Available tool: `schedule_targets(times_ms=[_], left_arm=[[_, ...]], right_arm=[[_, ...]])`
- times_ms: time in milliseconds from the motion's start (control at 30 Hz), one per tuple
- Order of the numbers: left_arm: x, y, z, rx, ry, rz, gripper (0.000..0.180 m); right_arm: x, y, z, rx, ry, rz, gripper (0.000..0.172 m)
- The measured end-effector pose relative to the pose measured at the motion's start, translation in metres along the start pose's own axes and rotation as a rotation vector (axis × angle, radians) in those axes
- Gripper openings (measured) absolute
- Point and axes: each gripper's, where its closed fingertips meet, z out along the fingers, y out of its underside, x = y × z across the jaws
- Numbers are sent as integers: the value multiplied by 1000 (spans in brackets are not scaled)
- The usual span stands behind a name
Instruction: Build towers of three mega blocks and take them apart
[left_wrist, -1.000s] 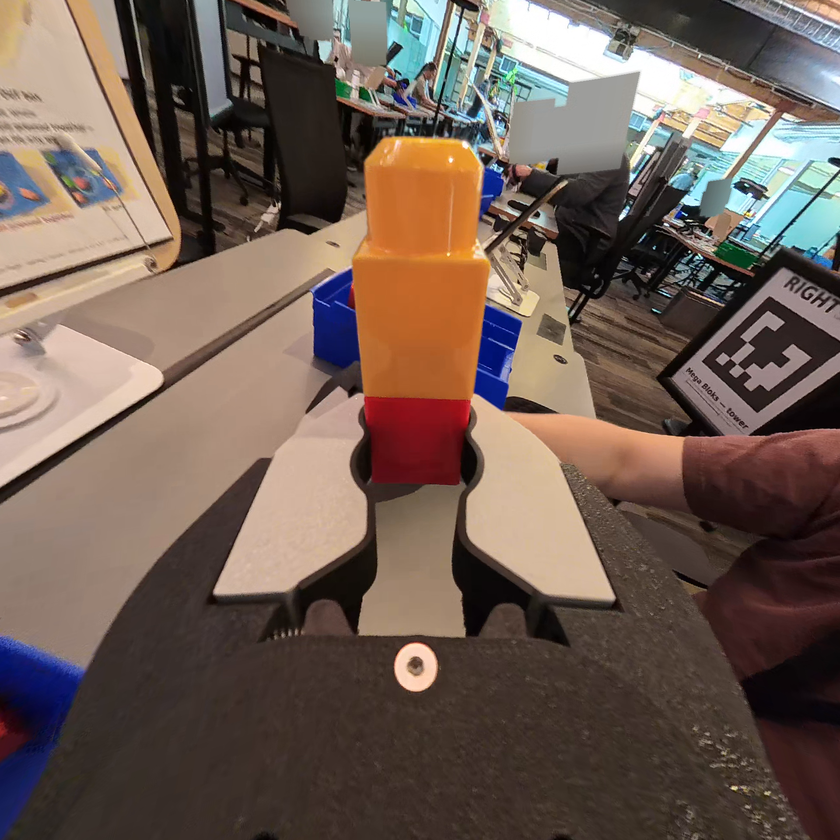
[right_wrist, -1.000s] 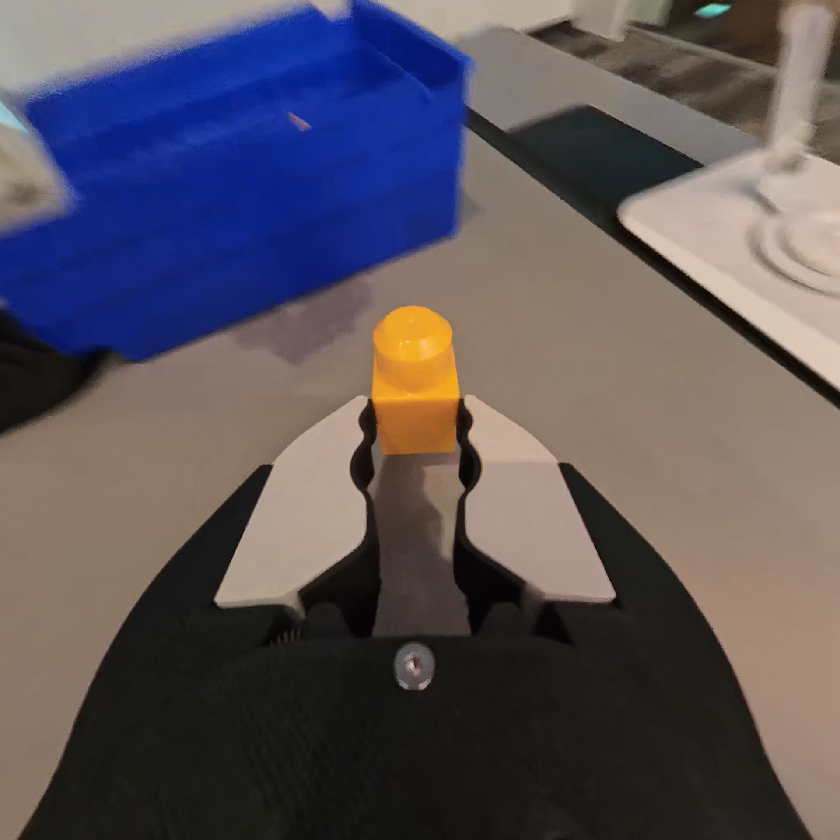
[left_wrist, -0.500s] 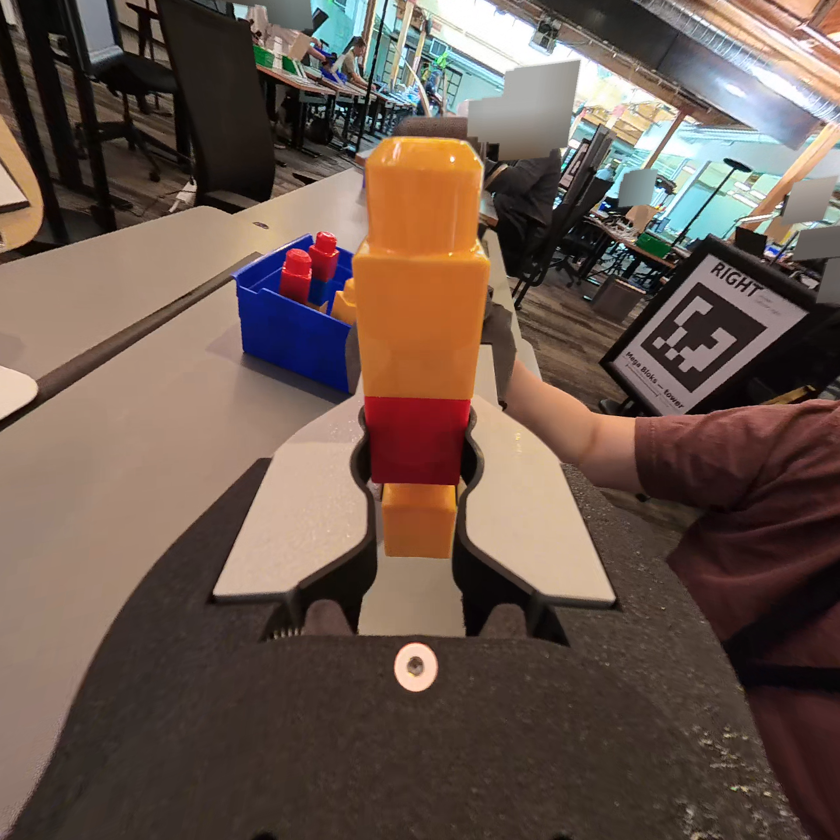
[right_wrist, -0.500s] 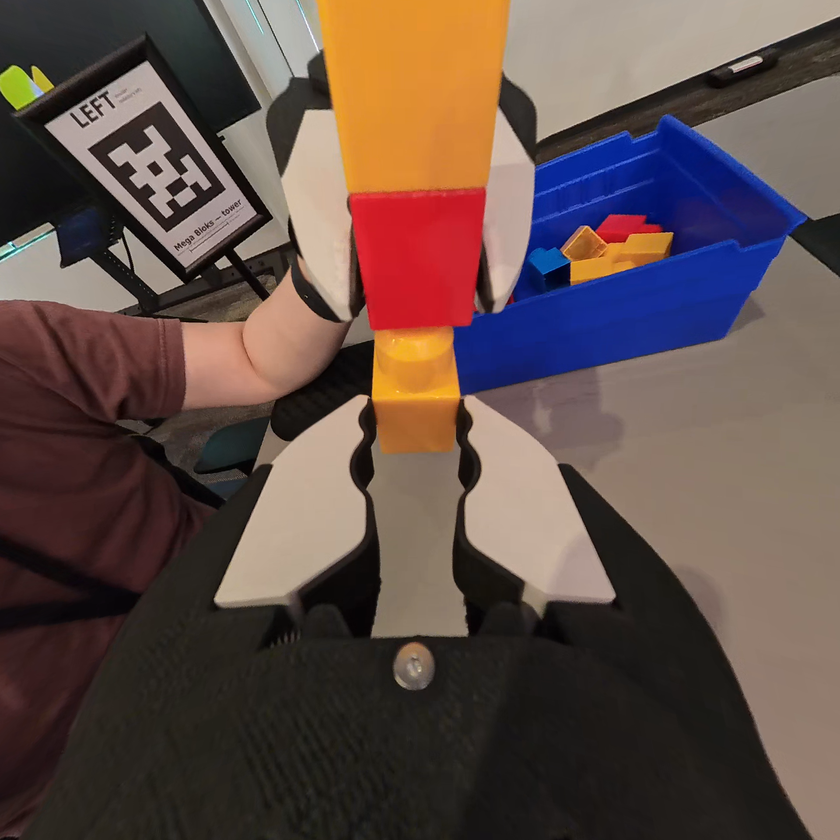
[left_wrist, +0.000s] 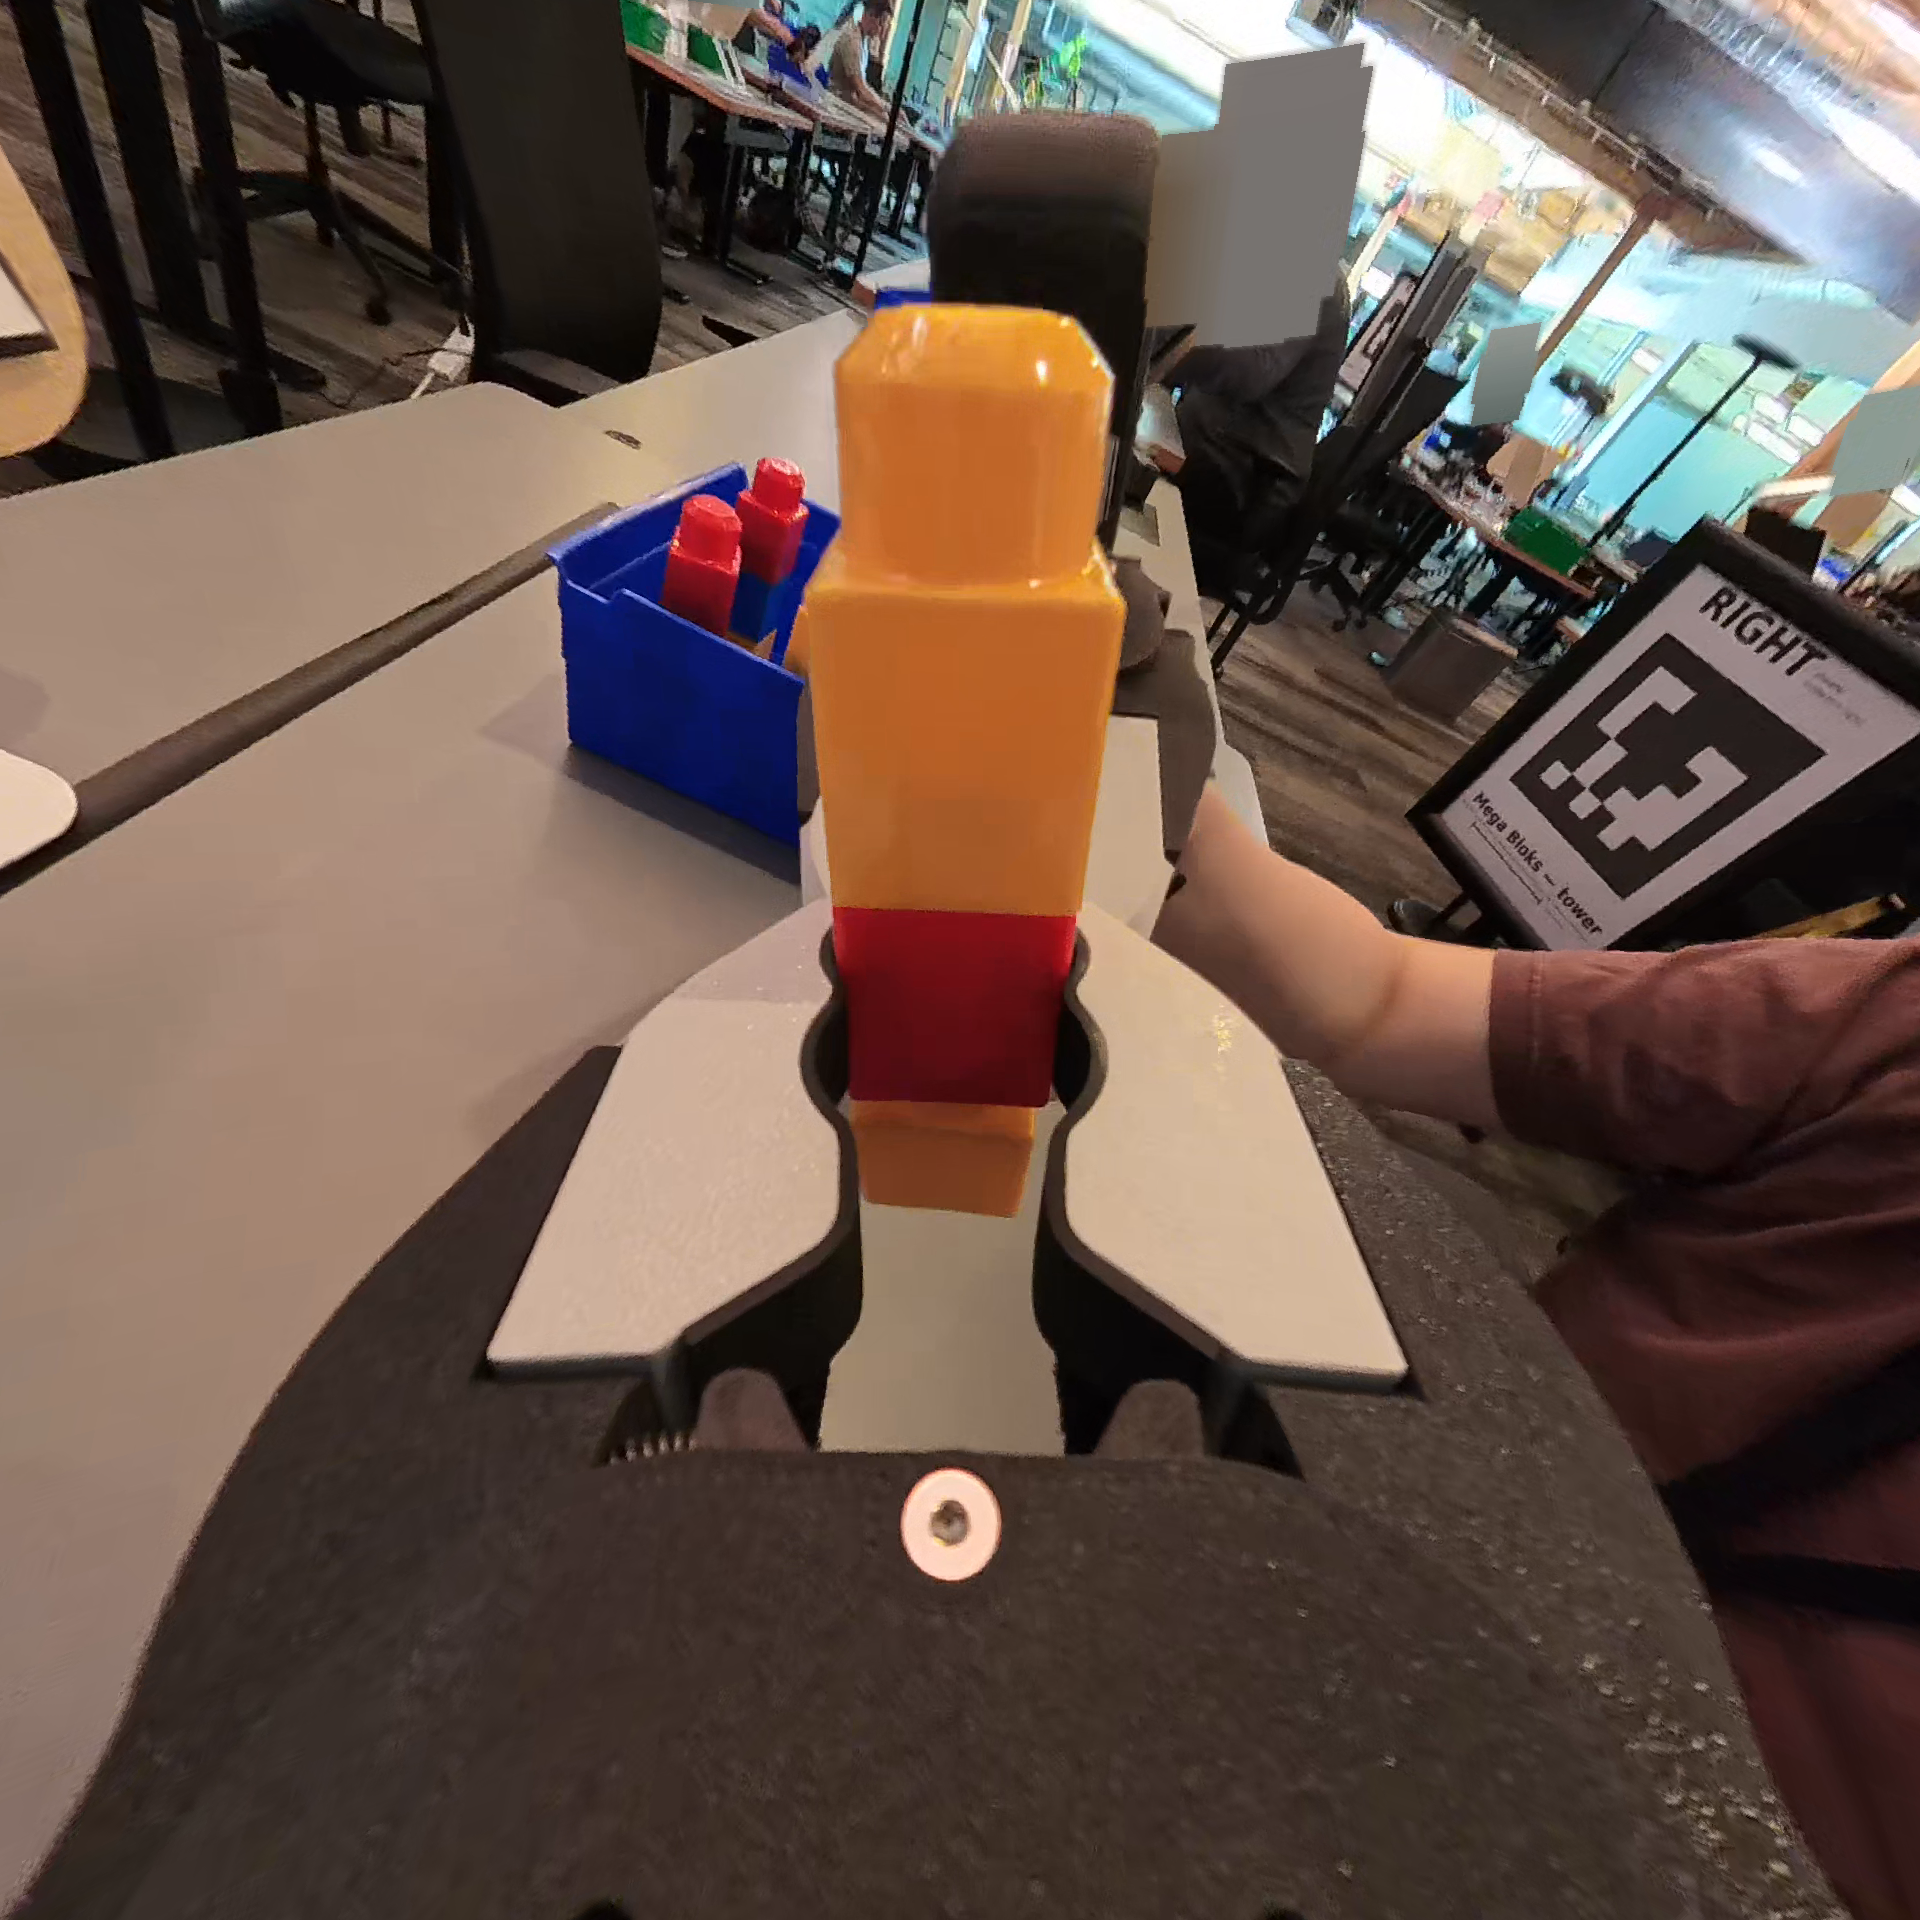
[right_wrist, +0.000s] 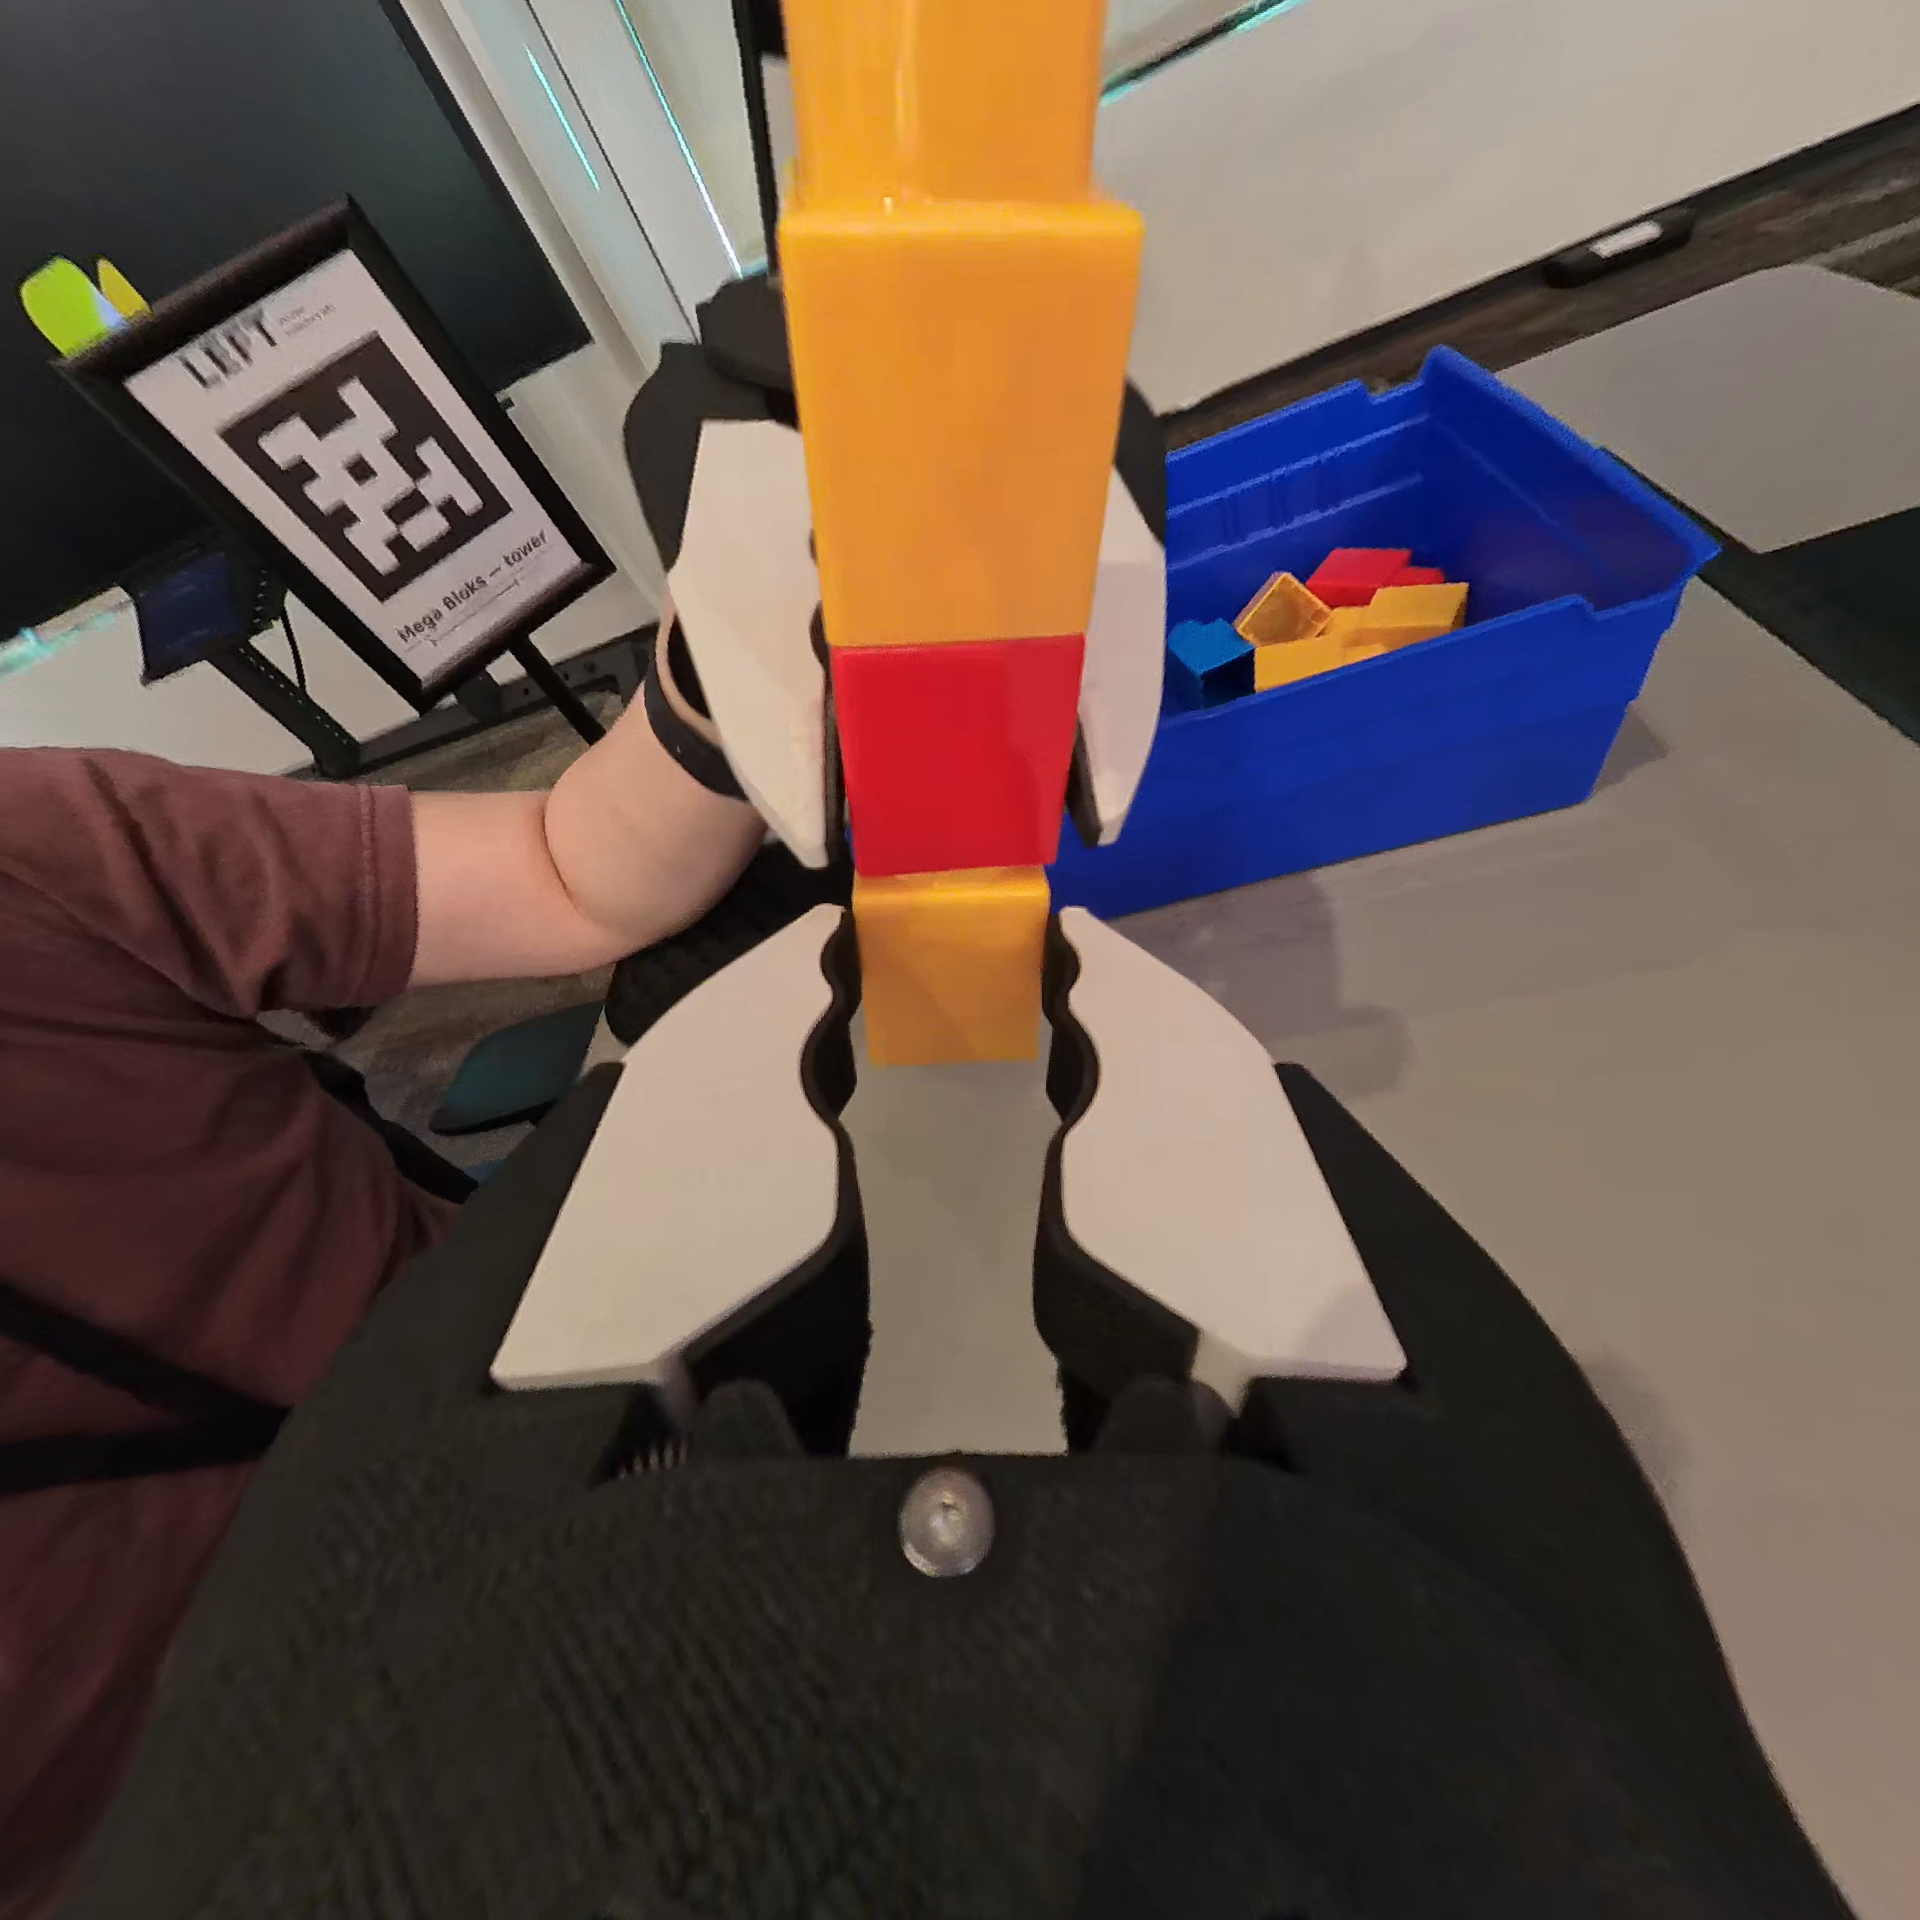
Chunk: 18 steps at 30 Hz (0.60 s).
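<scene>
Left hand-held gripper (left_wrist: 951, 1003) clamps upright tower (left_wrist: 961, 727).

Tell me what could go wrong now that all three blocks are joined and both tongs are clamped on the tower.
1. The left tongs grip only the red block; the tall orange block above could lever the stack loose.
2. If the right tongs, clamped on the small orange block, twist or pull sideways, the joint could pop apart.
</scene>
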Motion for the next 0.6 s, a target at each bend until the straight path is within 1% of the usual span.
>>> schedule_targets(times_ms=[67, 267, 367, 467, 533, 600], left_arm=[[-1, -8, -2, 68, 19, -30, 35], [-7, -18, -3, 190, 50, -104, 35], [-8, -22, -6, 218, 50, -115, 35], [-8, -25, -7, 245, 36, -105, 35], [-8, -23, -5, 230, 28, -102, 35], [-7, -26, -5, 242, 22, -96, 35]], right_arm=[[0, -7, -1, 55, -16, 19, 34], [6, -17, -5, 152, 4, 10, 34], [8, -23, -7, 217, -5, 10, 34], [8, -25, -6, 248, -12, 2, 34], [7, -22, -6, 236, -31, 5, 34], [6, -25, -7, 262, -41, -1, 34]])
